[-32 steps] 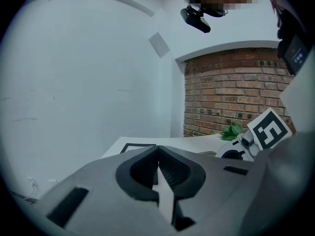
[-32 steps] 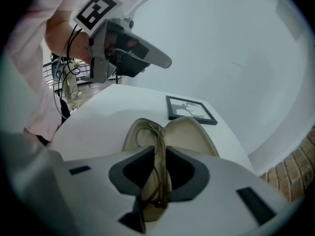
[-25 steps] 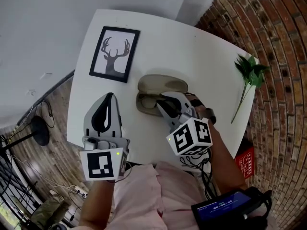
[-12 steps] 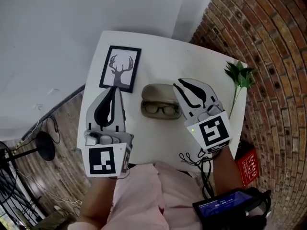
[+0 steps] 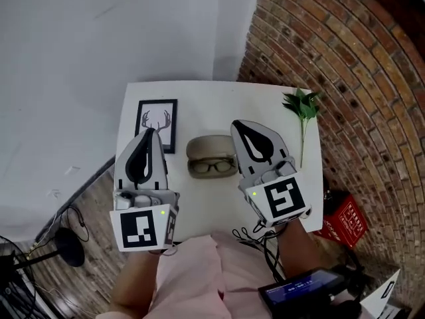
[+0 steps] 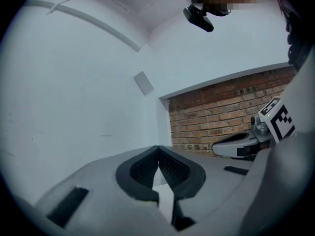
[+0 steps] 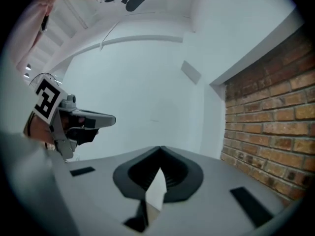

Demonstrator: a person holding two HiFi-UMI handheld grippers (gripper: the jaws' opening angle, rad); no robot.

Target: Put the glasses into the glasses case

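Dark-framed glasses [image 5: 214,167] lie in the open beige glasses case [image 5: 211,146] at the middle of the white table [image 5: 265,98]. Both grippers hang well above the table, one on each side of the case, and touch nothing. My left gripper [image 5: 150,133] is shut and empty; in the left gripper view its pads [image 6: 158,147] meet against a white wall. My right gripper [image 5: 240,123] is also shut and empty, its jaws [image 7: 160,148] closed tip to tip. Each gripper view shows the other gripper beside it, both pointing level at the walls.
A framed deer picture [image 5: 157,123] lies left of the case. A green leafy sprig [image 5: 300,105] lies near the table's right edge. A brick wall [image 5: 345,78] runs along the right. A red object [image 5: 345,221] sits on the floor beside the table.
The right gripper left the case, rose and shut its jaws empty. The left gripper rose too. The glasses stay in the open case, and the table now looks smaller.
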